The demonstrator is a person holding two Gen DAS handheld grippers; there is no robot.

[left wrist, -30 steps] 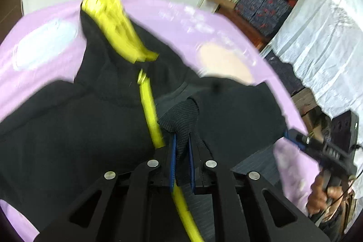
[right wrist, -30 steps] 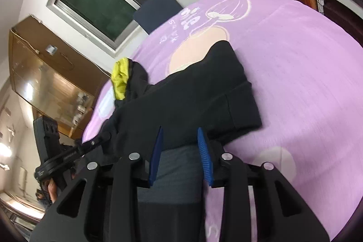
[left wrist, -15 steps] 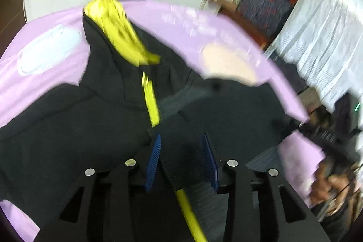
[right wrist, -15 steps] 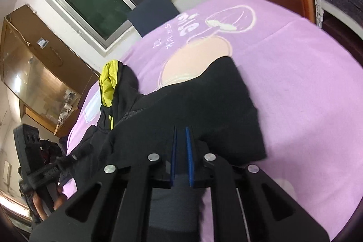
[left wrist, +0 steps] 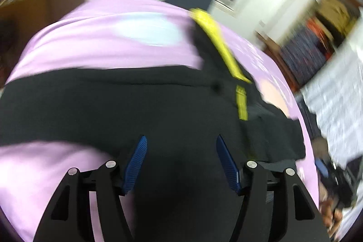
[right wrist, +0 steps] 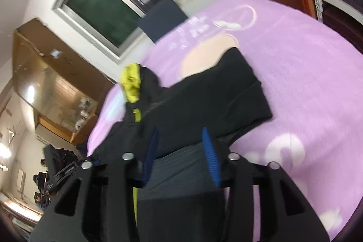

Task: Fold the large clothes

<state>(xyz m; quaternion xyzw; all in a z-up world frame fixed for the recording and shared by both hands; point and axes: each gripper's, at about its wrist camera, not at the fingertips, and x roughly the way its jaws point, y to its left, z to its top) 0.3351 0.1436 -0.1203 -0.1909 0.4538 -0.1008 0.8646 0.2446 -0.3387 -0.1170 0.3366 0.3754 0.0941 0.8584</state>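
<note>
A black jacket (right wrist: 204,106) with a yellow-lined hood (right wrist: 131,83) and a yellow zip (left wrist: 241,103) lies spread on a bed covered with a pink blanket (right wrist: 306,83). The hood points toward the head edge under the window, and the hem lies at the near edge, below both grippers. One sleeve (right wrist: 245,83) is already folded in across the chest, its cuff reaching toward the far right part of the blanket.

The left gripper (left wrist: 181,146) hangs over the black cloth with its blue pads (left wrist: 136,160) spread wide. Its jaws have just been opening, and nothing is pinched between them. The right gripper (right wrist: 180,144) sits above the hem with its jaws apart as well; they have just been opening, and cloth lies below them but is not clamped.

The main risk, as I judge it, is that the folded sleeve slides back, since nothing holds it now and the fabric looks thick and springy. A second risk is a shallow bite: if either gripper closes on only the top layer, the next fold will drag that layer and leave the body bunched. The left wrist view is badly smeared, so I cannot tell how flat the other sleeve lies; a hidden wrinkle there would be locked into the fold. A pad could also snag the zip and pull the front crooked.
</note>
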